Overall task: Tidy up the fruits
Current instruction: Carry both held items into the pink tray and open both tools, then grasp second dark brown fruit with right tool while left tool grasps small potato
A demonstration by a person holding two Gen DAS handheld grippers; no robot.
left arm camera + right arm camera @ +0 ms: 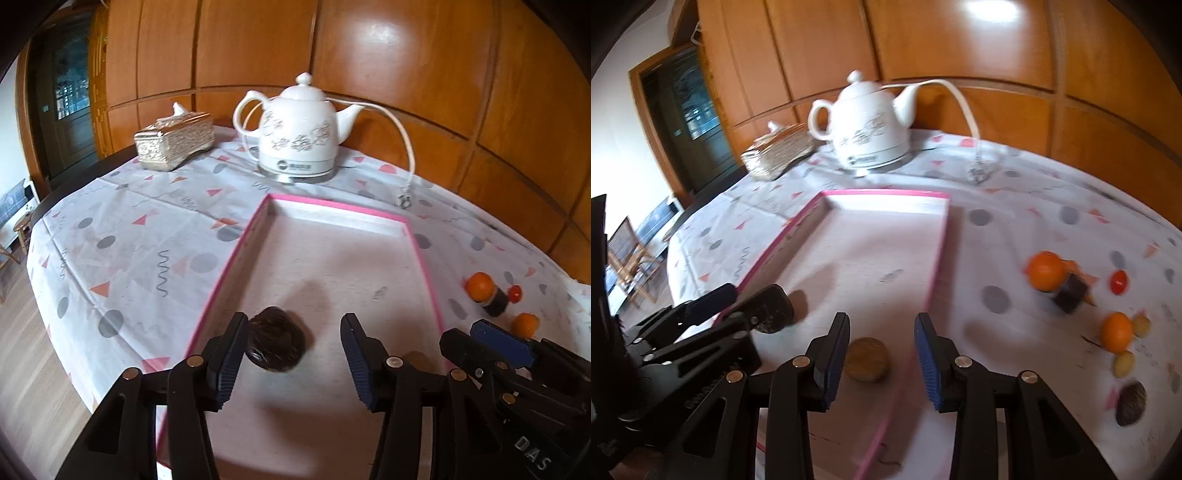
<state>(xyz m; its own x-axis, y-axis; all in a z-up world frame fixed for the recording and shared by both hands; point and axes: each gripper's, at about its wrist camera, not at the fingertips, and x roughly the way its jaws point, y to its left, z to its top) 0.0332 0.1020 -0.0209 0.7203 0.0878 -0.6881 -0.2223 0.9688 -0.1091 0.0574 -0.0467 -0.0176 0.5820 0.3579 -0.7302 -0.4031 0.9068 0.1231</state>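
- looks like a home, a dining or living room
- glossy wood-panelled wall (369,48) runs right behind the surface
- patterned tablecloth (122,236) covers it, with a white ceramic electric kettle (299,133) and an ornate gold tissue box (173,142) on top
- dark wooden door (690,122) at the left, wooden chair (626,254) on a wood floor (33,369)

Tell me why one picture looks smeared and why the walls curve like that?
Right wrist view: motion blur smears the oranges and kettle; lamp glare on the wood panelling. Left wrist view: sharper, the dark fruit crisp, softer glare on the panelling. Both: the fisheye lens bends straight panel lines.
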